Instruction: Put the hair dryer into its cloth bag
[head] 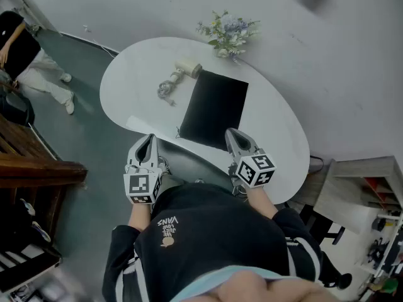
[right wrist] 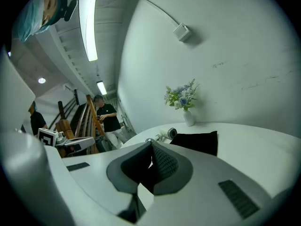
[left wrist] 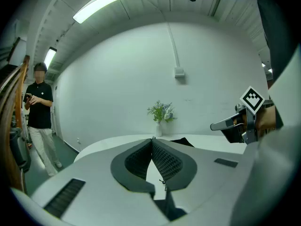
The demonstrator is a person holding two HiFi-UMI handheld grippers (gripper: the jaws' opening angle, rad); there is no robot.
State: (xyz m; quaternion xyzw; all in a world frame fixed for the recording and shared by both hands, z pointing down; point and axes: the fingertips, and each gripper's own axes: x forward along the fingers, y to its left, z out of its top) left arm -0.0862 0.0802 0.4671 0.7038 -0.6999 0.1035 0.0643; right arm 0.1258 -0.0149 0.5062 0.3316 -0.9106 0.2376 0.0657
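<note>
With the left tongs (head: 149,138) and right tongs (head: 232,133) clenched empty before the bag (head: 214,109), no step is begun; the dryer (head: 184,68), laid beside the bag's far corner, must be grasped next.

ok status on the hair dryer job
Shut, empty: left gripper, right gripper, near table edge. Untouched hair dryer beside cloth bag. Nothing between.

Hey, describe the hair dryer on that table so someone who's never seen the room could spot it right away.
Start at the white oval table; a flat black bag lies in its middle. At the bag's far left corner sits the hair dryer. It is the only cream, barrel-shaped thing there, with a grey cord bunched beside it.
</note>
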